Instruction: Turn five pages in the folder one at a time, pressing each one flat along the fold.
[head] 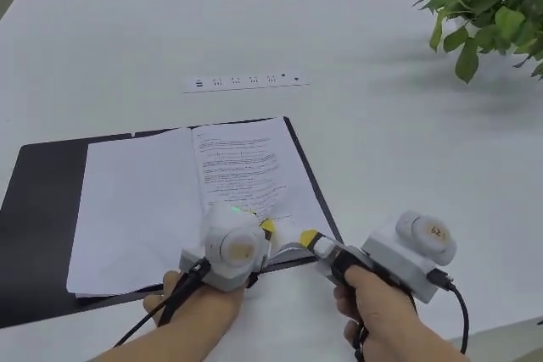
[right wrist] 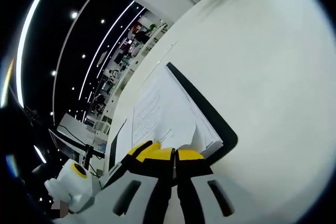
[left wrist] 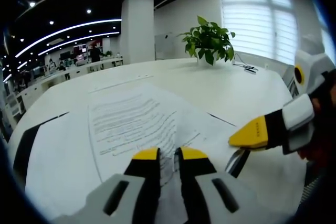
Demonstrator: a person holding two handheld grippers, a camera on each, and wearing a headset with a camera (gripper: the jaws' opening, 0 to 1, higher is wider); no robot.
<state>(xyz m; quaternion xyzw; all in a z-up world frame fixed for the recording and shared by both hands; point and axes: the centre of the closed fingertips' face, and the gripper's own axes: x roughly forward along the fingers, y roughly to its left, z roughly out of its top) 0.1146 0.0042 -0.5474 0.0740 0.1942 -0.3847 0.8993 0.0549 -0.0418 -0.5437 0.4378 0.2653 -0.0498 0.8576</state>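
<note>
Page-lifting seems the step in hand: the folder lies open on the worktop, left tool and right tool both clenched at the near corner of the printed page, grip on paper unclear, so the next move calls for pinching one sheet and sweeping it leftward.

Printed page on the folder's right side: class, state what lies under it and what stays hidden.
Under the printed page a stack of sheets shows at its edge, lying in the black folder. Their faces are covered.
</note>
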